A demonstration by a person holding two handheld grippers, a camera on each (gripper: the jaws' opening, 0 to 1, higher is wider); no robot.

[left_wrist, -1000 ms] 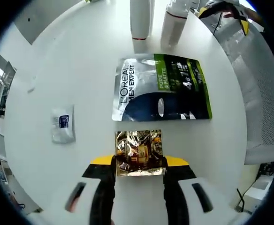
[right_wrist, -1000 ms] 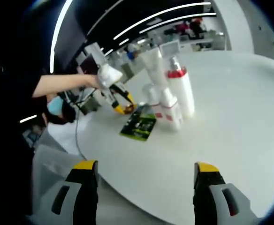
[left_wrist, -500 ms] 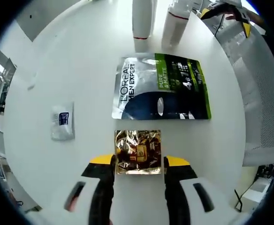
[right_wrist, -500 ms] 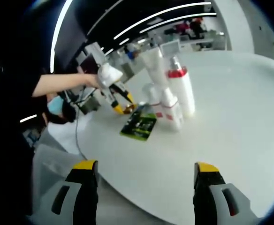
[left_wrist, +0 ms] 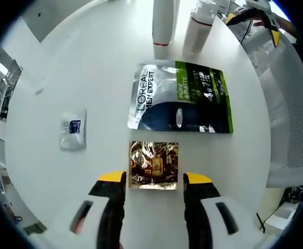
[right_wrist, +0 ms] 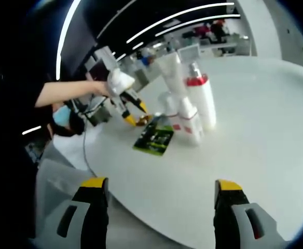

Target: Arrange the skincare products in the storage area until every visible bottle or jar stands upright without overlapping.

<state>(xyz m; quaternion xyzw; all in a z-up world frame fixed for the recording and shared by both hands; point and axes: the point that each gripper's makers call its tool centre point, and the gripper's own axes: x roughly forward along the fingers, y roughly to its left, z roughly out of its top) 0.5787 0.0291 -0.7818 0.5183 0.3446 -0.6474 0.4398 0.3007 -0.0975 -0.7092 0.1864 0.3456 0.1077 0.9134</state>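
— Left gripper view: how do the left gripper's [left_wrist: 154,188] jaws stand?
— Spread, either side of the gold sachet [left_wrist: 153,164] lying flat on the white table [left_wrist: 105,72], just beside the L'Oreal pouch [left_wrist: 180,96].
— And the right gripper [right_wrist: 159,199]?
— Spread wide, gripping nothing; the white bottles [right_wrist: 190,104] stand upright beyond it.

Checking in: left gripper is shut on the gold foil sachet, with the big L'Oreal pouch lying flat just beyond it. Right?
Not quite. The left gripper is open: in the left gripper view its fingers stand apart, and the gold foil sachet lies flat on the white table just ahead of them, not clamped. The L'Oreal pouch does lie flat just beyond it.
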